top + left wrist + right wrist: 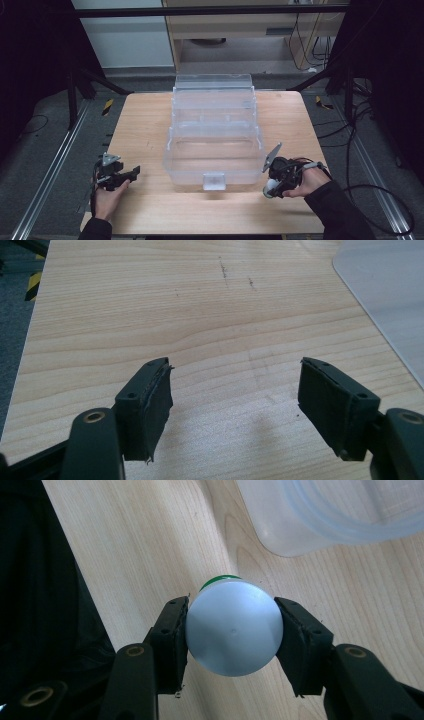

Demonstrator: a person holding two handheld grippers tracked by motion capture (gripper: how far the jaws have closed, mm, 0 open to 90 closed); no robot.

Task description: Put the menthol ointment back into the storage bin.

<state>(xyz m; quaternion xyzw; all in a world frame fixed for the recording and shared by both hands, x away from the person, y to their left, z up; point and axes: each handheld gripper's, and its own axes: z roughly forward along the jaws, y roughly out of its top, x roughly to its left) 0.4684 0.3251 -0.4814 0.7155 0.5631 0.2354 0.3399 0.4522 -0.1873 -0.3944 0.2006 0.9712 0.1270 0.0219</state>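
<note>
1. White and round, a small bottle [232, 632] with a green band at its far end sits clamped between the two black pads of the right claw [232, 635]; the right gripper view looks straight onto its flat pale base.
2. In the high view the right claw [272, 187] is near the front right corner of the clear plastic box [215, 145], close to it but not touching, with the white bottle [270, 189] showing at its tip over the table [150, 125].
3. Whether the bottle rests on the wood or is held just off it cannot be told.
4. The right hand [312, 182] comes in from the lower right in a dark sleeve, and a cable trails from the gripper towards the floor.
5. The left claw [235, 395] stands apart with nothing between its pads; bare light wood lies beneath it.
6. In the high view the left claw [131, 173] is over the front left part of the table, well apart from the box, pointing towards it.
7. The box is transparent and open, its lid tipped back towards the far edge, with a small latch at the middle of its front wall.
8. A rounded corner of the box [330, 515] shows beyond the bottle in the right gripper view, and a pale edge of it [385, 300] at the upper right of the left gripper view.
</note>
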